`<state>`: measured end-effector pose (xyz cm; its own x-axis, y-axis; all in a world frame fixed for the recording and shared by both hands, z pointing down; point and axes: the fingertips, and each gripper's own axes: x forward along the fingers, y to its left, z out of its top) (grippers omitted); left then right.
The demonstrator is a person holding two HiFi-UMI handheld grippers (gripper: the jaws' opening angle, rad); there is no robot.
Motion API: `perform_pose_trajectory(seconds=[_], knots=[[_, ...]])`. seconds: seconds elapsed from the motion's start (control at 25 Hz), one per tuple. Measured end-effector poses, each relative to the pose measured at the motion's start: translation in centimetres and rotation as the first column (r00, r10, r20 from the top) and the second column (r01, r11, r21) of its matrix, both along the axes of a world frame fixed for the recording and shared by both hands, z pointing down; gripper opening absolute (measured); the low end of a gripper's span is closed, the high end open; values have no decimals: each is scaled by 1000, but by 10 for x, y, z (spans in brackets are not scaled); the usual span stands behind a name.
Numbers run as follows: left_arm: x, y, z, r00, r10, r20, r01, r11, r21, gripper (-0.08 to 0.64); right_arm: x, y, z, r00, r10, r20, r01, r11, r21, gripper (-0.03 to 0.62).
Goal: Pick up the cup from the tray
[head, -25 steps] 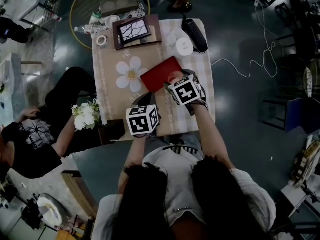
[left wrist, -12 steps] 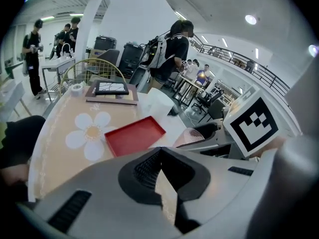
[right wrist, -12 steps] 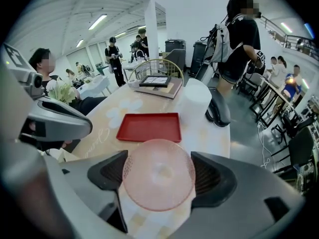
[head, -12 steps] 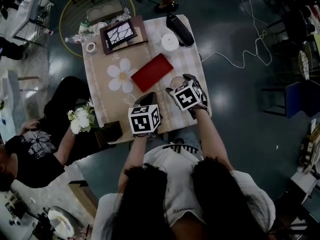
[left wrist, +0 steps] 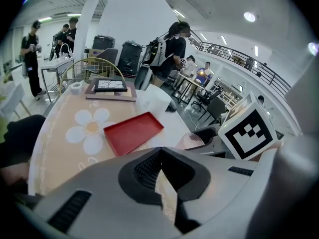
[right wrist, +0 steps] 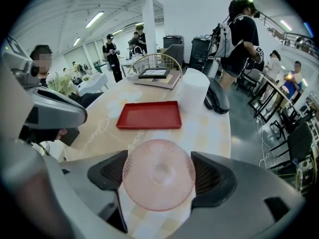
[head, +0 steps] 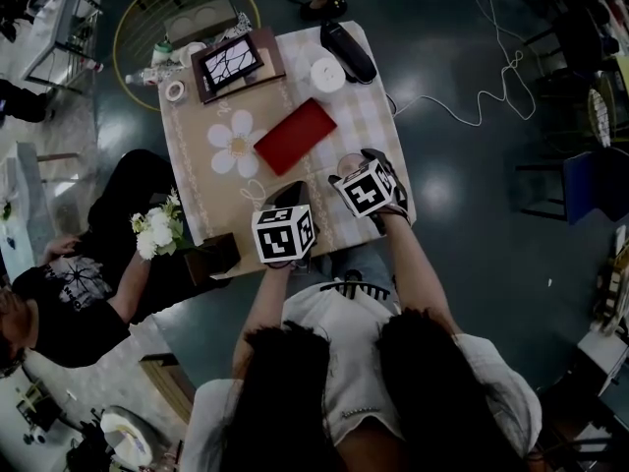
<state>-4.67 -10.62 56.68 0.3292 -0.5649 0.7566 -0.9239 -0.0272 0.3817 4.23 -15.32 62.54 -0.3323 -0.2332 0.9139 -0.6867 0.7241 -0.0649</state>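
Note:
A pink translucent cup [right wrist: 158, 169] sits between the jaws of my right gripper [right wrist: 159, 178], which is shut on its sides. The cup hangs over the table's near right part, apart from the red tray [right wrist: 149, 115]. The head view shows the cup [head: 345, 164] just ahead of the right gripper [head: 352, 170], with the empty tray [head: 295, 136] beyond it to the left. My left gripper [head: 289, 195] hovers near the table's front edge. Its jaws [left wrist: 159, 163] are shut with nothing between them. The left gripper view catches the cup [left wrist: 191, 141] and the tray [left wrist: 133, 132].
On the table lie a white flower mat [head: 234, 144], a framed picture [head: 232, 60], a white cylinder [head: 326, 74], a black case [head: 348, 49] and a tape roll [head: 175, 90]. A person with white flowers [head: 155, 231] sits at the left. A cable [head: 462, 77] runs over the floor.
The right gripper has drawn the cup back from the tray's edge toward the table's near side. The left gripper has hardly moved. The head view has shifted a little.

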Motion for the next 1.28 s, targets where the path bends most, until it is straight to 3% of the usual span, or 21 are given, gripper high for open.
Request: perform_pose_trajectory(seconds=[0.6, 0.76, 0.96, 1.28], knots=[[7, 4, 6, 1000, 13, 8, -13, 1000, -15, 5, 7, 10, 12, 1000, -17, -6, 17, 1000, -14, 394], [6, 3, 4, 1000, 12, 13, -12, 1000, -8, 5, 5, 11, 9, 999, -13, 33, 13, 1000, -22, 394], [3, 5, 2, 1000, 4, 19, -4, 1000, 2, 5, 3, 7, -14, 992, 20, 122, -25, 999, 40, 394], [5, 10, -5, 1000, 8, 20, -9, 999, 31, 5, 9, -5, -57, 979, 64, 193, -94, 984, 149, 394]])
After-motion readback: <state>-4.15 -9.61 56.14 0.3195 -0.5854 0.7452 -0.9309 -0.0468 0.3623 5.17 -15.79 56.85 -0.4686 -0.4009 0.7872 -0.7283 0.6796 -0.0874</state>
